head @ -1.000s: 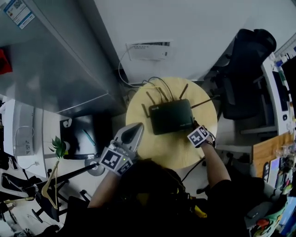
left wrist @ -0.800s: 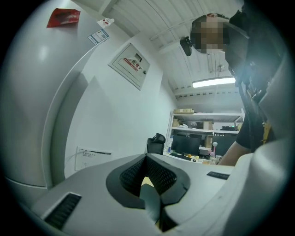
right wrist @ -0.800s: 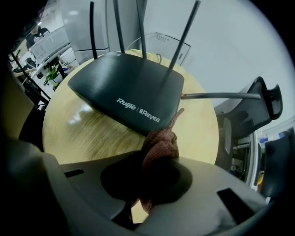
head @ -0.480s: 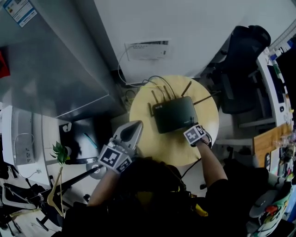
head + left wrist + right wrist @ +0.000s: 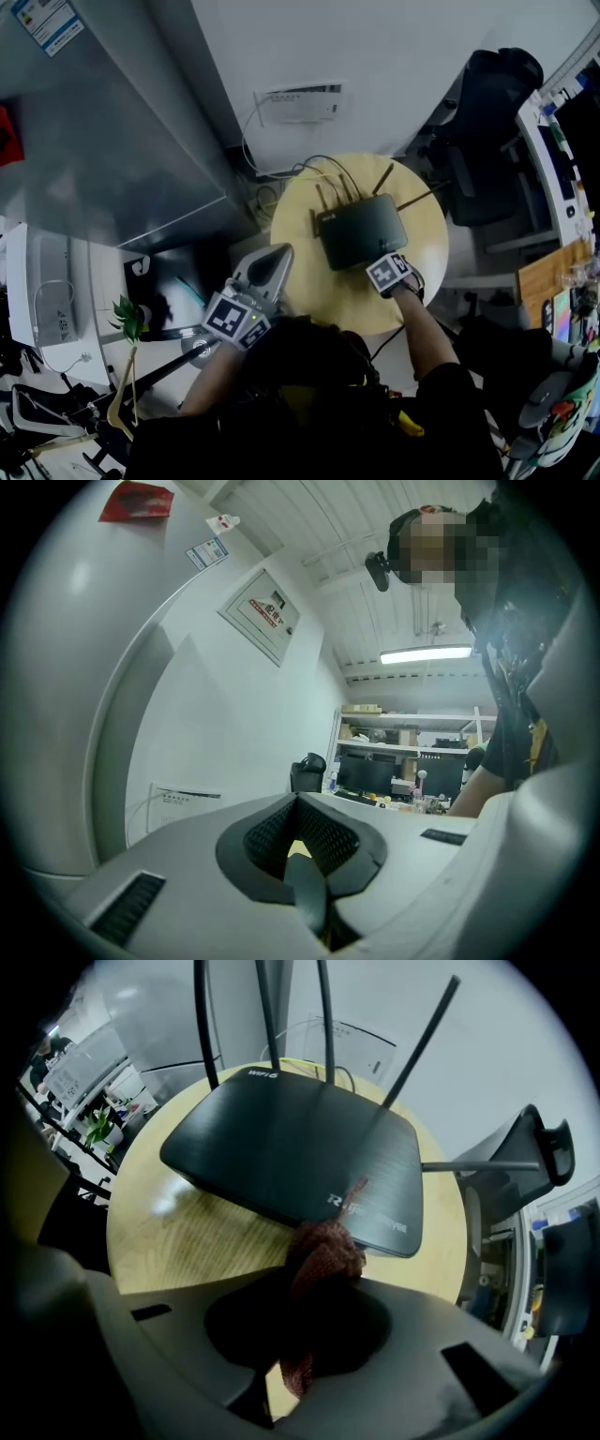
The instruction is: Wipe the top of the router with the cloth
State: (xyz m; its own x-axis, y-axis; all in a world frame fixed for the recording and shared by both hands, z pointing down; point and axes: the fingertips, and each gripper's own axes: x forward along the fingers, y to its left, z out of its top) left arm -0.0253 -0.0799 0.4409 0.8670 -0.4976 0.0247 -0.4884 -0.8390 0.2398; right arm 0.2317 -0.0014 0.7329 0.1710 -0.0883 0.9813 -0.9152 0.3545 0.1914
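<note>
Left tool (image 5: 279, 253) is clenched on nothing, its two jaws pressed together. We find it at the left edge of the round wooden bench (image 5: 328, 295), and its own view looks up along a white wall (image 5: 216, 724). On the bench, toward the back, lies the black router (image 5: 363, 230), flat, with thin antennas (image 5: 323, 1016) rising from its far edge and cables (image 5: 323, 167) trailing off behind it. Our right tool (image 5: 314, 1288) is at the router's near right corner, jaws closed upon a reddish-brown cloth (image 5: 323, 1246). We see the bunched cloth stick out past the jaw tips and meet the router's near edge just beside the white lettering (image 5: 370, 1208). Whether it presses on the top we cannot tell.
</note>
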